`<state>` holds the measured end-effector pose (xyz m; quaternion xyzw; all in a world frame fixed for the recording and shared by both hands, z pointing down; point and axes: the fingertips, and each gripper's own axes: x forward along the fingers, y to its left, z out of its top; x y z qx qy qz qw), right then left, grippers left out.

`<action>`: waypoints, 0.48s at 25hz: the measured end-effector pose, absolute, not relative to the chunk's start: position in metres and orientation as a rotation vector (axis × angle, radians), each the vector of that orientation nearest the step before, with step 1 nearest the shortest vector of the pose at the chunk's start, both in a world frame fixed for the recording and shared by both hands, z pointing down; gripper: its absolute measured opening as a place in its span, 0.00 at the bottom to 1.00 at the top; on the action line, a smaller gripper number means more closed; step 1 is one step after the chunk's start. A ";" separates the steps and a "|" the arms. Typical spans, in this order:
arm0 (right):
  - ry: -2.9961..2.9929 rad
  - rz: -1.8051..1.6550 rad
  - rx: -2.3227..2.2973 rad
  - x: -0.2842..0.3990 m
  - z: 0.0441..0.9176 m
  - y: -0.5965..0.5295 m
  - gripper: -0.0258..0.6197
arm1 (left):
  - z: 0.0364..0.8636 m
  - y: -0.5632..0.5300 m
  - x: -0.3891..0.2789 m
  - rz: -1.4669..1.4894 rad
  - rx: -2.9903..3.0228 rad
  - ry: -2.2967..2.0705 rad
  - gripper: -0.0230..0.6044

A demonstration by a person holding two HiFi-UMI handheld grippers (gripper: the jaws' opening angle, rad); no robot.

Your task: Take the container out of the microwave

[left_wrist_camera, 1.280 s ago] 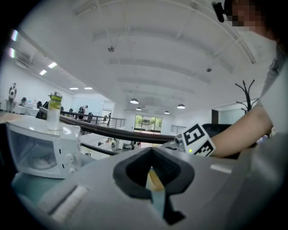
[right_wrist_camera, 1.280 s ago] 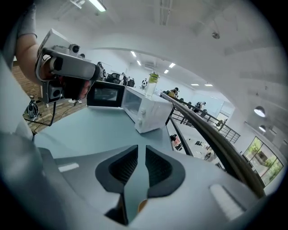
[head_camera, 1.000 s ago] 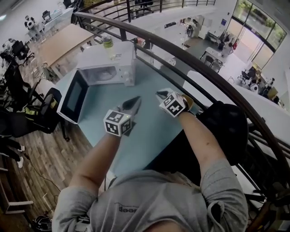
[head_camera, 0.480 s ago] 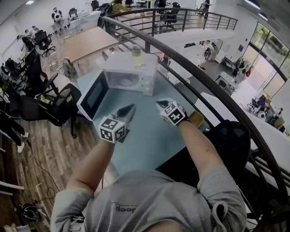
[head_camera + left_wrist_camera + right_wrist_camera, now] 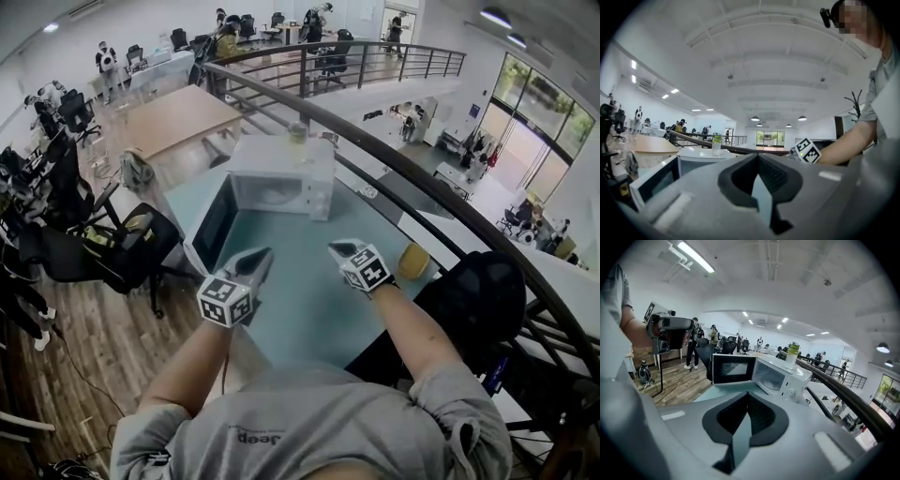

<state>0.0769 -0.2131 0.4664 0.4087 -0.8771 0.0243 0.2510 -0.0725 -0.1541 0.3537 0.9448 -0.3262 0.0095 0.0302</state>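
The white microwave (image 5: 281,178) stands at the far end of the teal table (image 5: 300,300), its door (image 5: 212,223) swung open to the left. The same microwave (image 5: 780,376) shows a pale cavity in the right gripper view; I cannot tell what is inside. A small tan container (image 5: 410,261) rests on the table's right side, just right of my right gripper (image 5: 336,247). My left gripper (image 5: 265,253) hovers level over the table beside it. Both point towards the microwave from well short of it. Each has its jaws shut with nothing between them.
A clear bottle with a green band (image 5: 298,132) stands on top of the microwave. A dark curved railing (image 5: 441,187) runs behind the table along its right side. A black office chair (image 5: 122,248) stands left of the table, and another black chair (image 5: 473,300) at its right.
Both grippers have drawn back from the microwave towards the near part of the table and risen a little. The microwave door stays open.
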 end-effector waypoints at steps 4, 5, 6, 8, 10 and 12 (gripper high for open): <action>-2.419 0.124 1.178 0.041 0.460 -0.197 0.05 | 0.354 -0.148 -0.115 0.007 2.925 -0.944 0.07; -2.423 0.129 1.193 0.032 0.457 -0.191 0.05 | 0.355 -0.145 -0.124 0.006 2.931 -0.928 0.07; -2.424 0.131 1.207 0.024 0.455 -0.186 0.05 | 0.355 -0.141 -0.134 0.006 2.936 -0.912 0.07; -2.424 0.131 1.234 0.009 0.451 -0.175 0.04 | 0.356 -0.134 -0.151 0.006 2.943 -0.882 0.07; -2.422 0.132 1.255 -0.001 0.448 -0.163 0.04 | 0.356 -0.123 -0.164 0.001 2.950 -0.851 0.07; -2.426 0.131 1.272 -0.009 0.445 -0.150 0.05 | 0.356 -0.111 -0.173 -0.006 2.963 -0.825 0.07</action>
